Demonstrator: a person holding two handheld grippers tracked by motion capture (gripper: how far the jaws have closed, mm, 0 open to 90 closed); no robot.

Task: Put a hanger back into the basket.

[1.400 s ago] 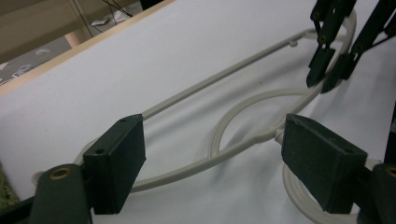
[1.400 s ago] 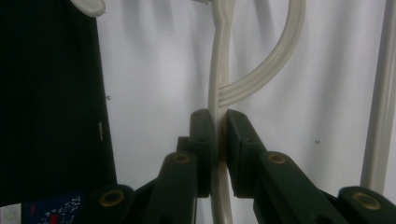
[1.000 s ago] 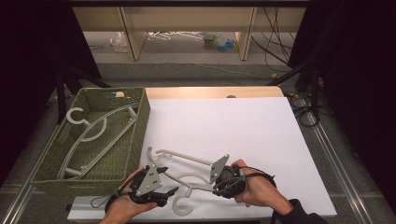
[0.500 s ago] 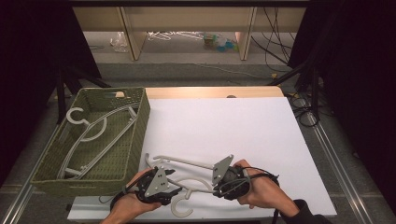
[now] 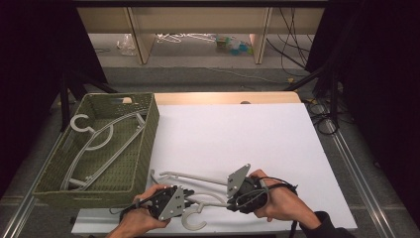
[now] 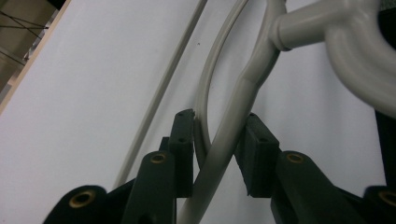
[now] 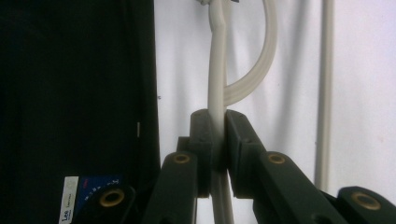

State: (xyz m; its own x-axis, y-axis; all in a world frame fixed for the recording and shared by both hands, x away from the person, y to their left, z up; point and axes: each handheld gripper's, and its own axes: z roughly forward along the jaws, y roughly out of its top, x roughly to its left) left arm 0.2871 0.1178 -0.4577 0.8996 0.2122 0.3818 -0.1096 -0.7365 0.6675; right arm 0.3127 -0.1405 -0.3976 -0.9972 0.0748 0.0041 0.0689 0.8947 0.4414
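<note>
Gripping of a grey plastic clothes hanger (image 5: 198,182) by both tools is the step in hand; the hanger lies at the near edge of the white worktop (image 5: 237,139), just right of a green woven basket (image 5: 148,129) in which another hanger (image 5: 101,141) is already laid.

The right hand-held gripper (image 5: 232,194) is clamped hard on one arm of the hanger: in the right gripper view its jaws are pressed together on the thin grey bar (image 7: 216,70), w/ no gap left. The left hand-held gripper (image 5: 190,194) is set nr the neck, beside the hook (image 5: 192,220). Its jaws have just been closing, and in the left gripper view the hanger's shoulder bar (image 6: 229,135) is seen between them. The left pad (image 6: 183,135) looks to be touching the curved inner strut, but a slim gap seems to be left at the right pad (image 6: 257,154), so this grip is judged not yet firm.

Next move, as judged: the left jaws are to be closed fully on the bar, then the hanger is to be lifted level by both hands and carried leftwards over the basket wall. Care is called for w/ the hook, which could be caught on the woven rim, and w/ the long lower bar, which must be cleared over the wall before the hanger is let down onto the one inside.
</note>
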